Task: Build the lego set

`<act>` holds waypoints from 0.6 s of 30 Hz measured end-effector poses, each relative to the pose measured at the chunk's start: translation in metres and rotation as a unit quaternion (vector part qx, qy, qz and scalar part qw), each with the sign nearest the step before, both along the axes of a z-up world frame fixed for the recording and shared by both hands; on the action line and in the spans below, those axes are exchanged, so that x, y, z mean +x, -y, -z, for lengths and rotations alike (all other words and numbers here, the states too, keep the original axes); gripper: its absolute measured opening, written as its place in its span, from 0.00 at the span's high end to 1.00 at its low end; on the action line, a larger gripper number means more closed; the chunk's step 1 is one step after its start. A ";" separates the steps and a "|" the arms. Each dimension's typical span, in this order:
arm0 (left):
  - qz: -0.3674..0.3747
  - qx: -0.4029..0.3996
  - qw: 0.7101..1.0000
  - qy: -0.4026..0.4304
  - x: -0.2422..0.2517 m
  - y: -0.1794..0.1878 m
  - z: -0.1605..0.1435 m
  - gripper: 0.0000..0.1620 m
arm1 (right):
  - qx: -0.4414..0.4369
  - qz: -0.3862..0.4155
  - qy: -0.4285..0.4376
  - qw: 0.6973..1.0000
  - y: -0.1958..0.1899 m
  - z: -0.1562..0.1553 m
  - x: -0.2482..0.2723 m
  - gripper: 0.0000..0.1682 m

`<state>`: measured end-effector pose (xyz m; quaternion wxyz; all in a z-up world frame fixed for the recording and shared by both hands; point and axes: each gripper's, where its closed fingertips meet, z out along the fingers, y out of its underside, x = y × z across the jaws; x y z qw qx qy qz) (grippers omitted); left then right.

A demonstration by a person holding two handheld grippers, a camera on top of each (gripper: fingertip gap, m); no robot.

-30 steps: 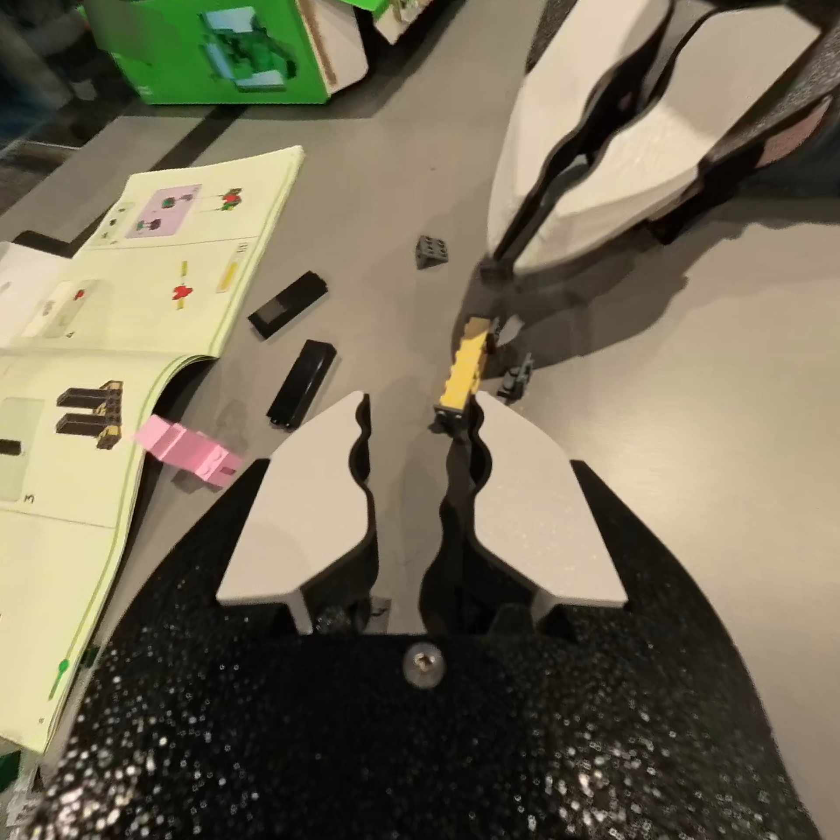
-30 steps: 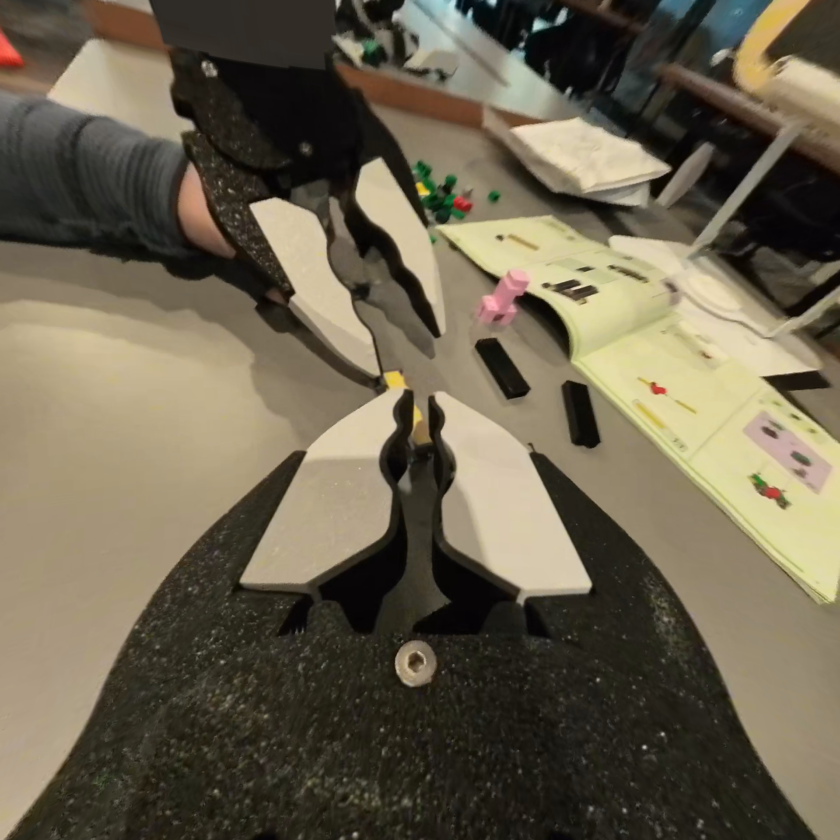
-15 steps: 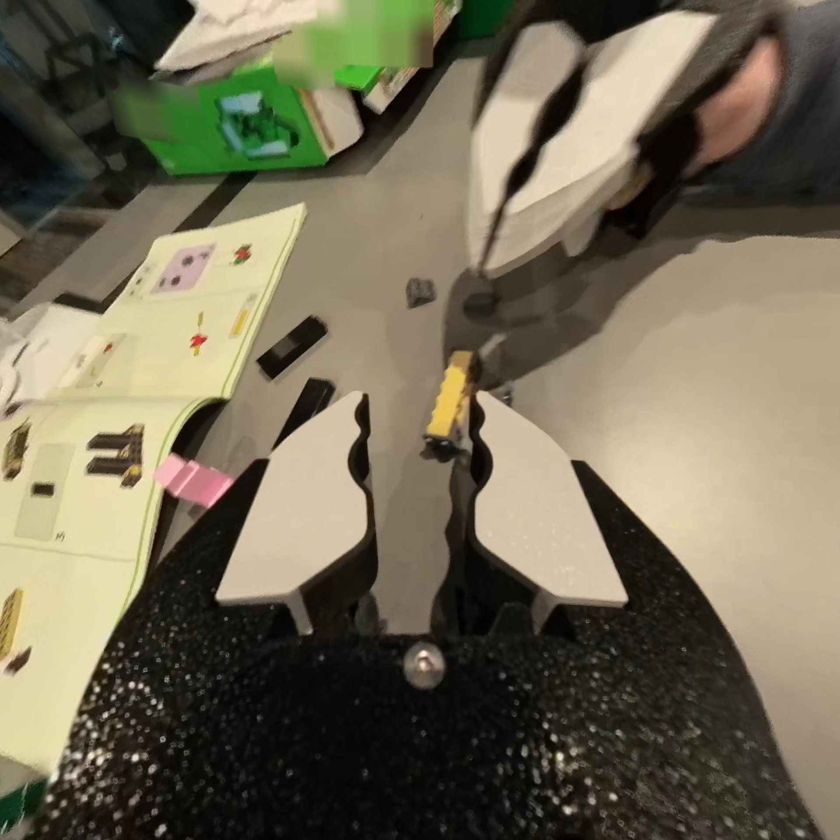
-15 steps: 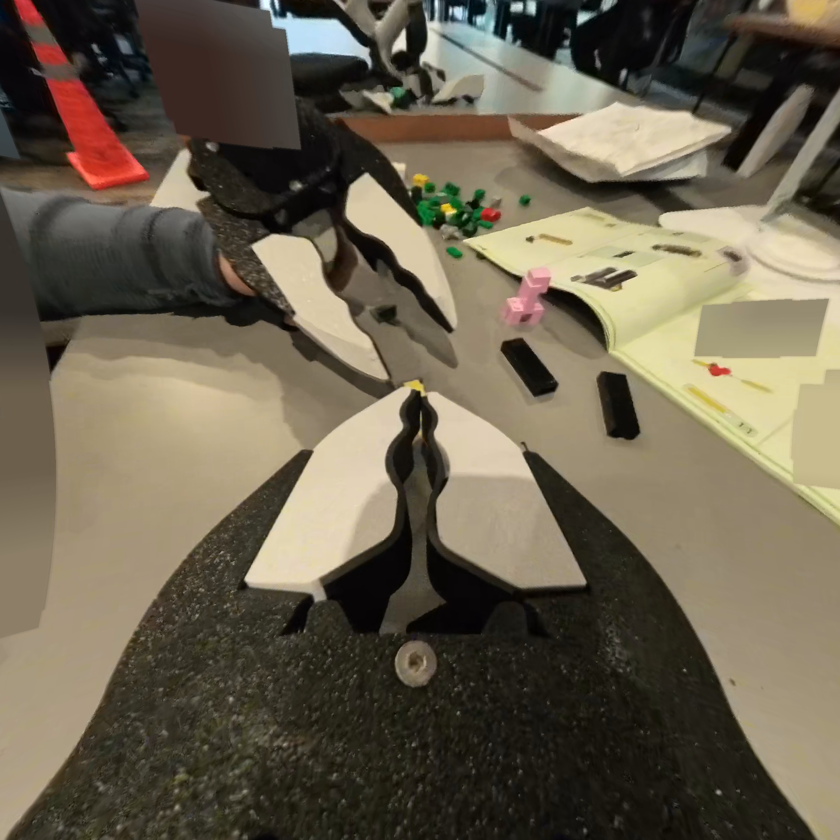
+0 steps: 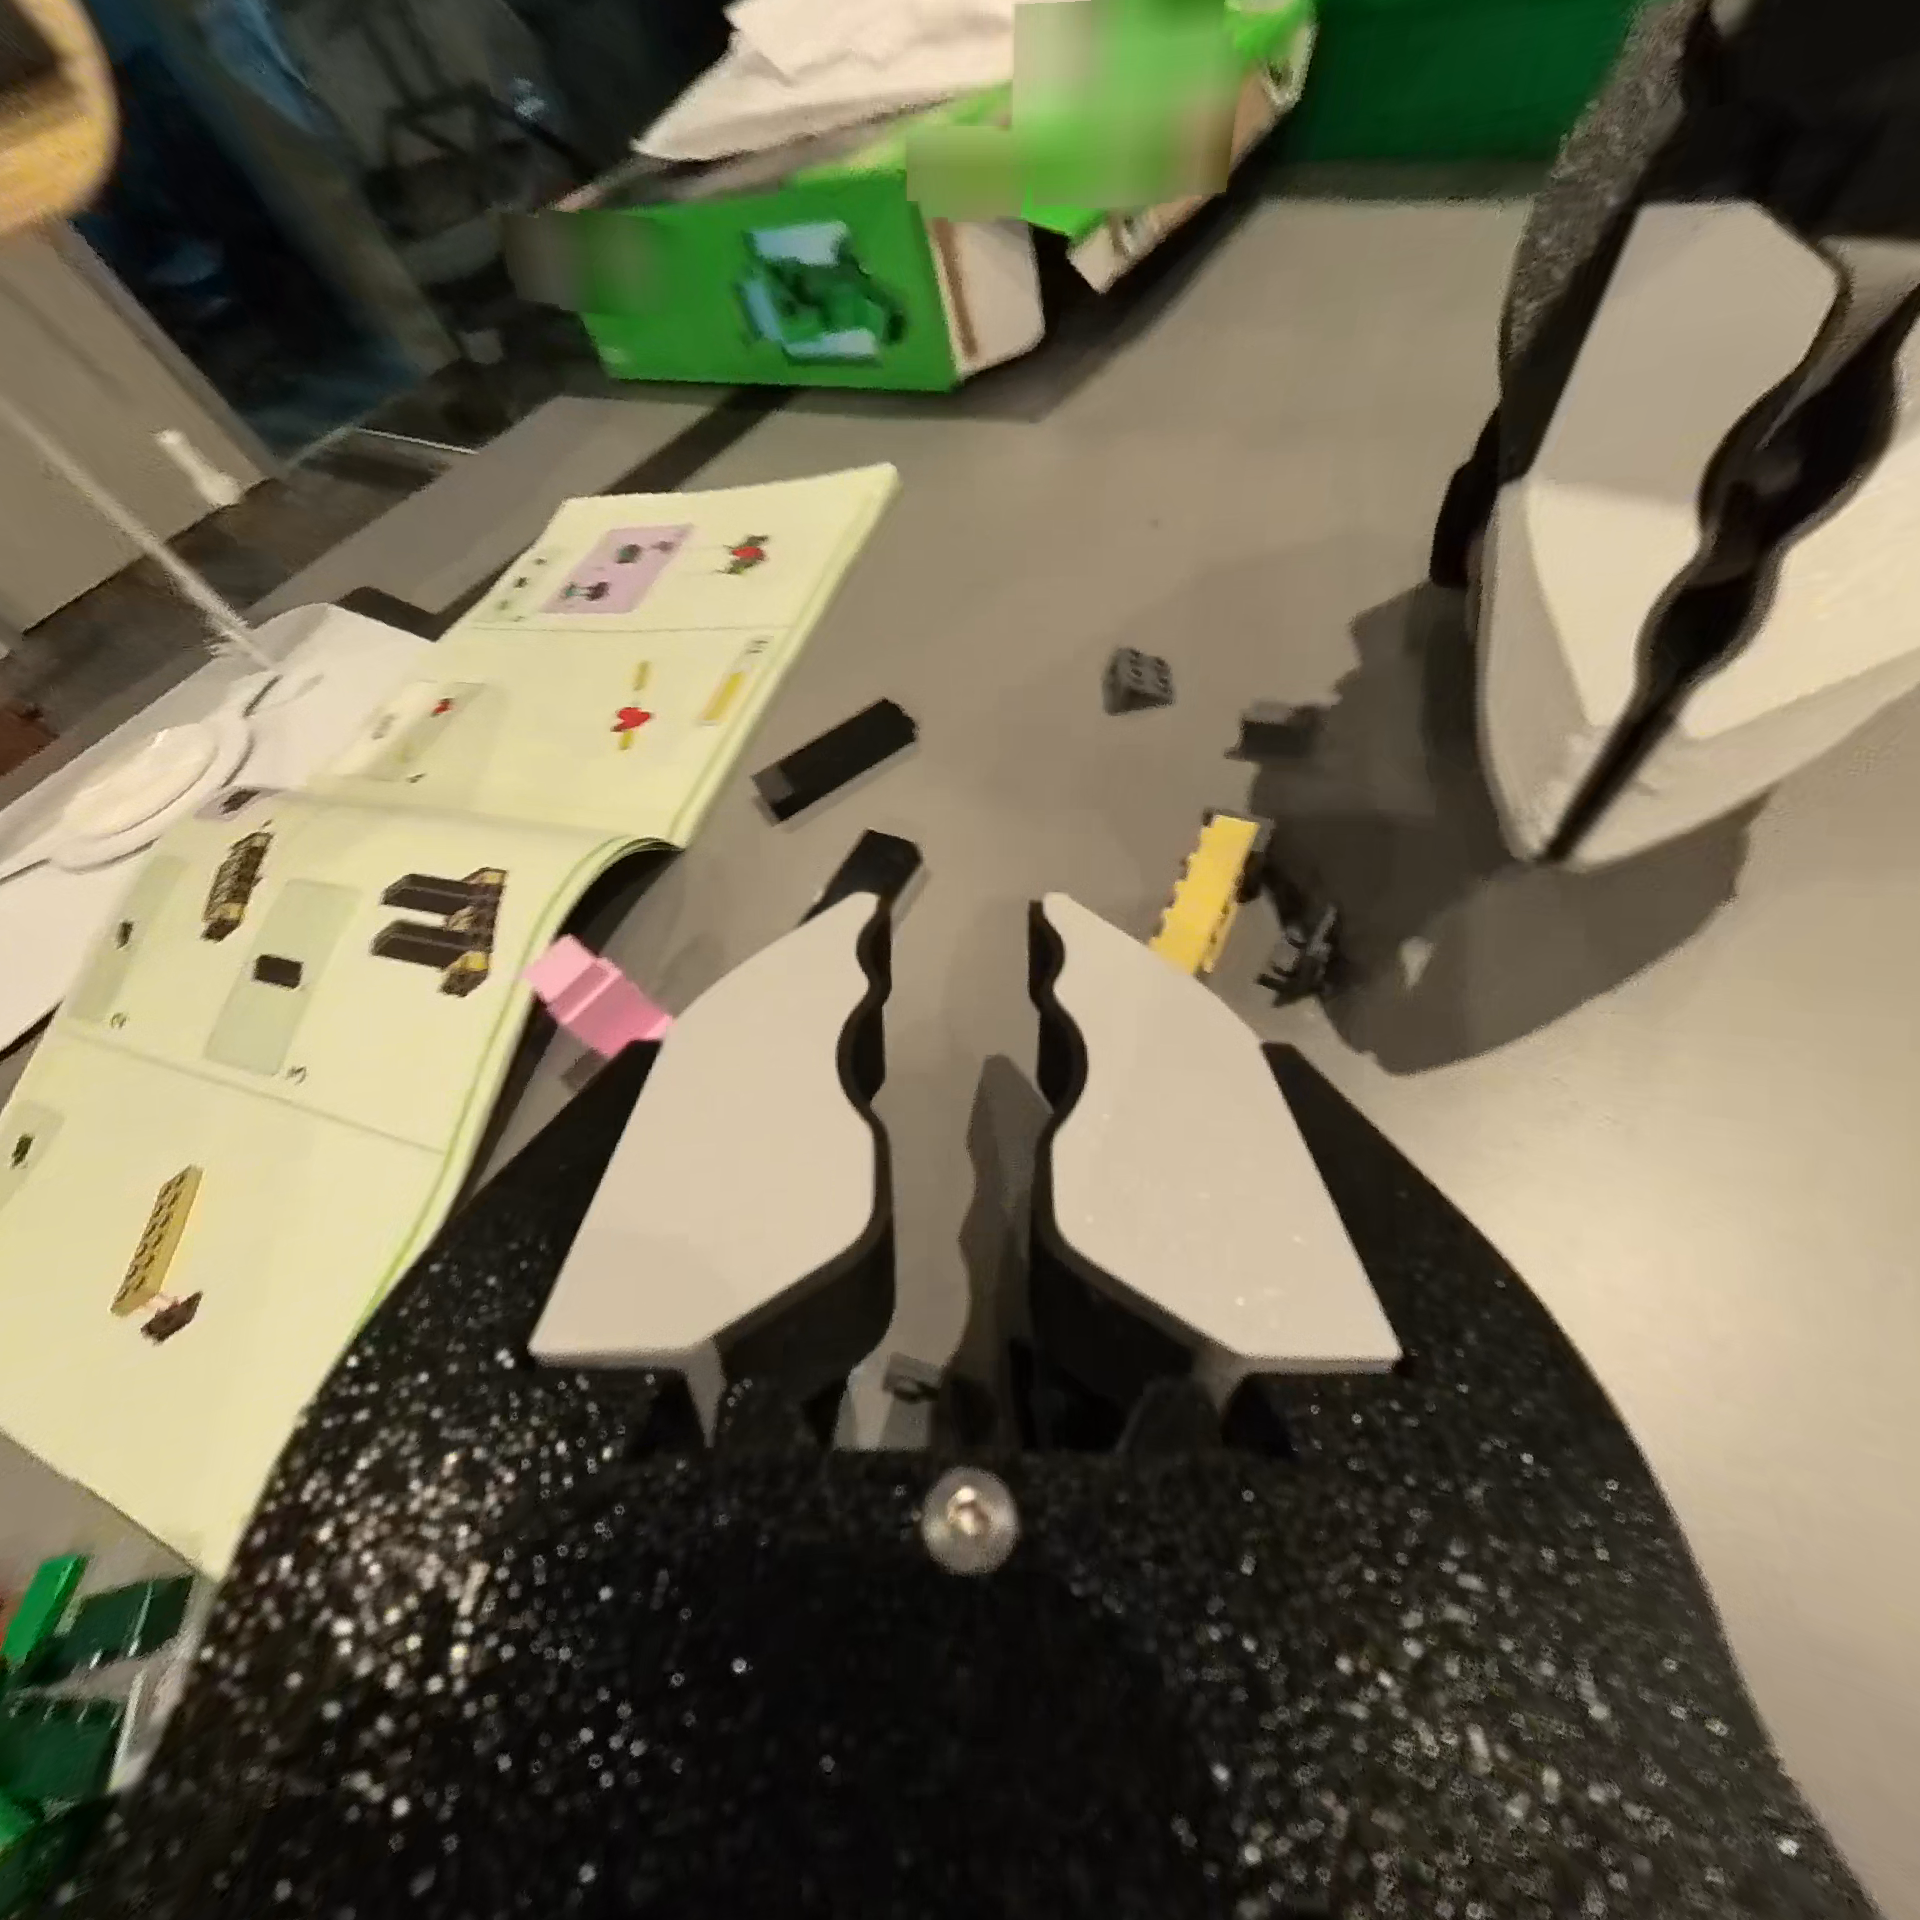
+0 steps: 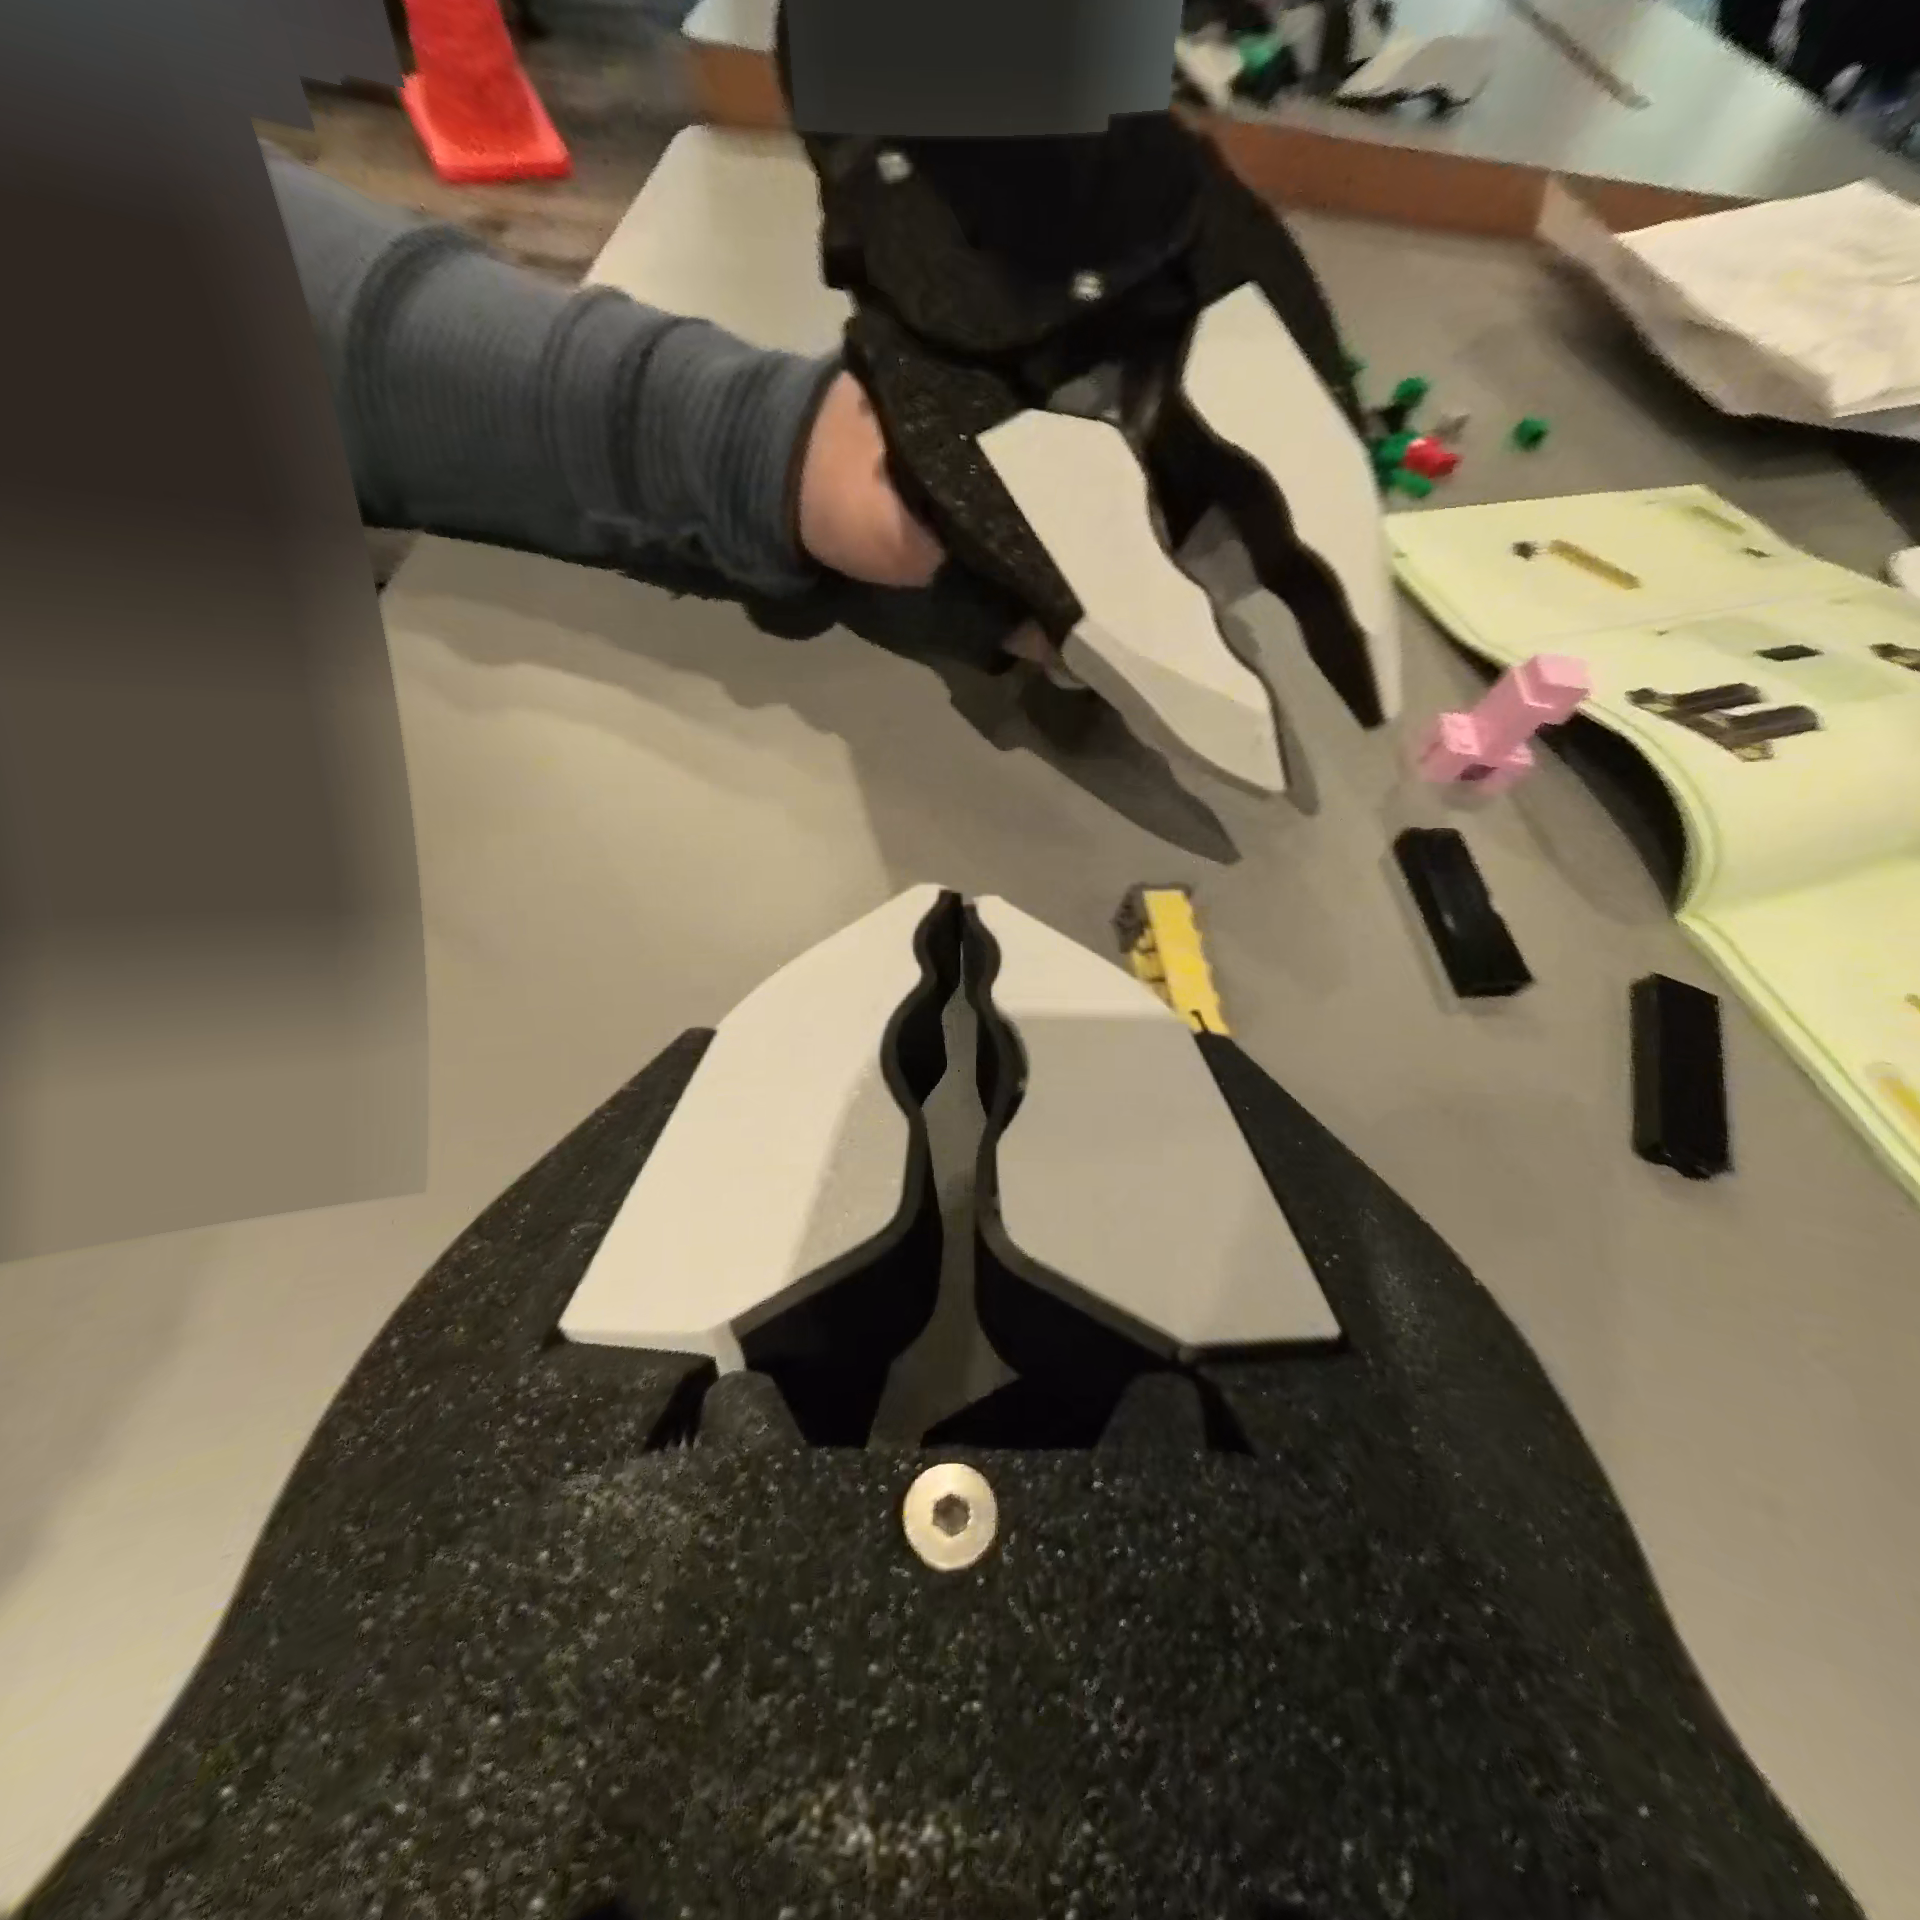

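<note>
A yellow brick (image 5: 1210,894) with small black parts at its ends lies on the grey table, just right of my left gripper's right finger. My left gripper (image 5: 961,914) is open and empty, held a little above the table. My right gripper (image 6: 961,899) is shut and empty, with the yellow brick (image 6: 1174,956) just to its right. In the left wrist view the right gripper (image 5: 1553,847) hangs at the upper right, tips down. In the right wrist view the left gripper (image 6: 1320,748) is open beyond the brick.
Two long black bricks (image 5: 836,746) (image 5: 883,862) lie left of the yellow one. Two small dark grey bricks (image 5: 1140,681) (image 5: 1273,727) lie behind it. A pink figure (image 6: 1496,727) sits by the open instruction booklet (image 5: 312,935). A green box (image 5: 779,291) stands at the back. Loose green and red pieces (image 6: 1413,447) lie far off. The grippers' ends are close to 9 cm from one another. About 4 cm separates my left fingertips from the yellow brick (image 6: 1174,956). It is also in sight in the left wrist view (image 5: 1215,917).
Both grippers have drawn back from the yellow brick, which now lies free on the table. My left gripper shifted left and up. My right gripper let go, lifted and shut.
</note>
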<state>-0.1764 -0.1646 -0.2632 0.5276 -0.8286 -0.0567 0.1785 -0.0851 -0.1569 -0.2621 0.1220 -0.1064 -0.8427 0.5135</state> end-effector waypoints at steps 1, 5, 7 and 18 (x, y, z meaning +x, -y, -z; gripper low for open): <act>-0.006 0.004 1.000 0.000 -0.002 0.001 -0.002 0.85 | -0.010 0.012 -0.009 1.000 -0.003 -0.002 -0.003 1.00; -0.012 0.006 1.000 -0.005 -0.003 0.003 -0.004 0.84 | -0.039 0.028 0.003 0.999 -0.010 -0.003 -0.008 1.00; -0.010 0.002 1.000 -0.006 -0.003 0.002 -0.003 0.84 | -0.043 0.031 0.003 0.999 -0.010 -0.004 -0.009 1.00; -0.010 -0.003 1.000 -0.010 -0.003 0.001 -0.002 0.81 | -0.020 0.031 0.021 0.999 -0.009 0.004 -0.011 1.00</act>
